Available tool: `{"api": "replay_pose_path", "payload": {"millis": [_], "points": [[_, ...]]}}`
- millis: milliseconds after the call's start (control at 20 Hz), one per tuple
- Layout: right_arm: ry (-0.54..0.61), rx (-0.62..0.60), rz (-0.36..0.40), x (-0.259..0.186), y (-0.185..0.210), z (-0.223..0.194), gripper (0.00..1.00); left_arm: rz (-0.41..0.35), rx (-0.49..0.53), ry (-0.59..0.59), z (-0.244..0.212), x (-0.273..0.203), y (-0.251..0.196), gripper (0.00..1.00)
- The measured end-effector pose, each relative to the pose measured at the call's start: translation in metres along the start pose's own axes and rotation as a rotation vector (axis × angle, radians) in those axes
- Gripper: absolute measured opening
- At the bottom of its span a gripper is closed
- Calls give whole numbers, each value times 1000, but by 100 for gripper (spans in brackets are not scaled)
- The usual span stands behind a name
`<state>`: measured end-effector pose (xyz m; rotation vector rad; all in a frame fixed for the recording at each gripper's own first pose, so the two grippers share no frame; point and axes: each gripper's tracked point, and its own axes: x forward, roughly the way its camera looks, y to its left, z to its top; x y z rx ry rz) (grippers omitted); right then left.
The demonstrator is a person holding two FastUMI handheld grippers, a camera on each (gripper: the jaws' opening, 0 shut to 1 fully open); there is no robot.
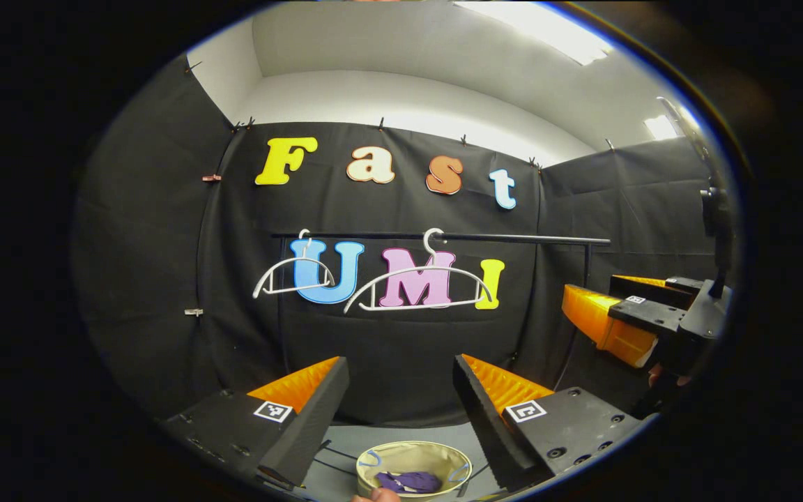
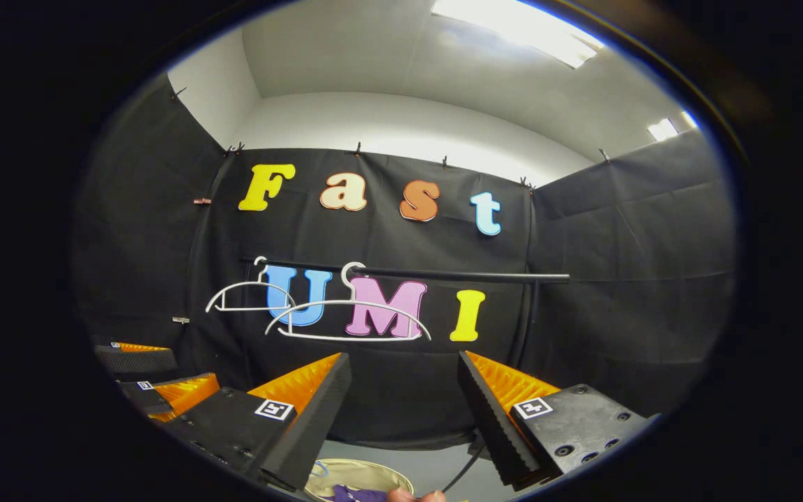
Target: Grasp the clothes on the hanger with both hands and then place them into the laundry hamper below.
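Two bare white hangers (image 1: 419, 289) (image 2: 349, 319) hang from a dark rail (image 1: 513, 238) (image 2: 457, 276) across the back wall. Below, a round beige hamper (image 1: 413, 468) (image 2: 358, 481) sits on the floor with purple clothing (image 1: 410, 481) (image 2: 356, 494) inside it. My left gripper (image 1: 401, 390) stands open above the hamper with nothing between its fingers. My right gripper (image 2: 405, 390) is also open and holds nothing; it shows at the right edge of the left gripper view (image 1: 642, 314). The left gripper shows at the lower left of the right gripper view (image 2: 154, 383).
Black cloth walls close in the booth on three sides. A rail upright (image 1: 587, 268) stands at the right. A thin dark cable (image 2: 468, 466) lies on the grey floor by the hamper. A fingertip (image 1: 377, 495) shows at the bottom edge.
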<state>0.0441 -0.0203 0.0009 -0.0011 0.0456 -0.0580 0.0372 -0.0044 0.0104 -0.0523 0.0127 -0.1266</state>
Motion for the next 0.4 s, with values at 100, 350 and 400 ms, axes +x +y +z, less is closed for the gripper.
{"api": "replay_pose_path", "payload": {"millis": [100, 350, 400], "points": [[1, 0, 0, 0, -1, 0, 98, -1, -1, 0, -1, 0, -2, 95], [1, 5, 0, 2, -4, -1, 98, 2, 2, 1, -1, 1, -2, 95], [2, 3, 1, 2, -4, -1, 98, 3, 2, 0, -2, 1, -3, 95]]}}
